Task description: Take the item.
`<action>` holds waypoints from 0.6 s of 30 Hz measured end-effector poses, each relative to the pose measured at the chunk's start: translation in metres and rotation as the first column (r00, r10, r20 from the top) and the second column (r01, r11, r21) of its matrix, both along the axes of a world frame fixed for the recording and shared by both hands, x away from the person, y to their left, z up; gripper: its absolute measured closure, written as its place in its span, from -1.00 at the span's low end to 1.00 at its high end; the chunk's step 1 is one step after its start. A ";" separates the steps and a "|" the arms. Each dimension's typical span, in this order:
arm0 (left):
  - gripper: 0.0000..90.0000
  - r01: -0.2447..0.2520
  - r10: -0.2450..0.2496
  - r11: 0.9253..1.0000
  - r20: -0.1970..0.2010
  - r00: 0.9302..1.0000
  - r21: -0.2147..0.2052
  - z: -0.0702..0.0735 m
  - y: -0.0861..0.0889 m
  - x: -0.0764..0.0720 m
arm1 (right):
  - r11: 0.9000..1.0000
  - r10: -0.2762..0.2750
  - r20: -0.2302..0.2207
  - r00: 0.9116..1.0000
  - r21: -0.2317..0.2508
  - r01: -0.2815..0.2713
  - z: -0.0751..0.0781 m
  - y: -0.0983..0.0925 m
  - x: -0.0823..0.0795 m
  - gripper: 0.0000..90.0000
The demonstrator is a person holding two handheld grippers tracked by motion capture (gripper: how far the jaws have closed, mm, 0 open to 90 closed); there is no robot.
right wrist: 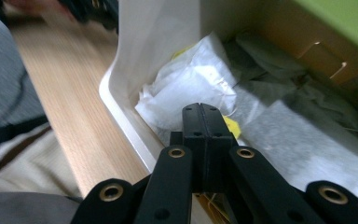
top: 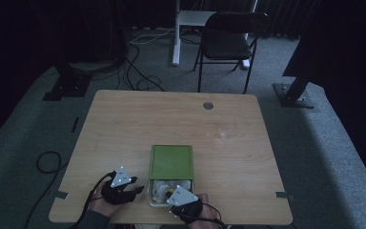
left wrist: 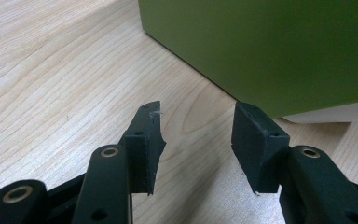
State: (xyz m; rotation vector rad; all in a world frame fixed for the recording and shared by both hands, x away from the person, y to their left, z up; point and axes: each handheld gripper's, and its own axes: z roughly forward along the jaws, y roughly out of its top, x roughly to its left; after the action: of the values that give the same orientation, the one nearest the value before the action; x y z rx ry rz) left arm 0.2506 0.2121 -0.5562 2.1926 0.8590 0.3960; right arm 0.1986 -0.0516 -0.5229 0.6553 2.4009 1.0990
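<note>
box: a white rectangular box with a green sliding lid (top: 171, 162) is seen on the light wooden table (top: 228, 138), at the near edge, long axis running away from the person; the lid is slid back, near end open.
contents: crumpled white paper sachets (right wrist: 191, 86) with a yellow tag are seen in the open end.
right hand-held gripper (right wrist: 200, 109): jaws pressed together, tip over the box's open end, just above the sachets; whether anything thin is pinched cannot be told. Seen in the high view (top: 183, 198) at the box's near right corner.
left hand-held gripper (left wrist: 196, 135): jaws apart, empty, just beside the box's left wall, pointed at the green side, not touching.
key relation: sachets lie straight ahead and just below the right tip; right is judged the nearer one.
obstruction: the box's white rim (right wrist: 126, 121) beside the right jaws; the lid covers the far part.
surroundings: a dark folding chair (top: 228, 40) is seen well beyond the box, off the table.
</note>
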 end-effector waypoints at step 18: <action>0.19 0.000 0.000 1.000 -0.004 1.000 0.007 -0.001 -0.001 0.000 | 0.985 0.012 0.019 1.000 0.172 -0.015 0.042 -0.033 0.004 1.00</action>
State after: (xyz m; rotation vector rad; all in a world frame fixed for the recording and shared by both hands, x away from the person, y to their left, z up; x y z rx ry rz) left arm 0.2511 0.2114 -0.5568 2.2003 0.8614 0.3955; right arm 0.2021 -0.0851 -0.4805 0.6830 2.3165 1.3229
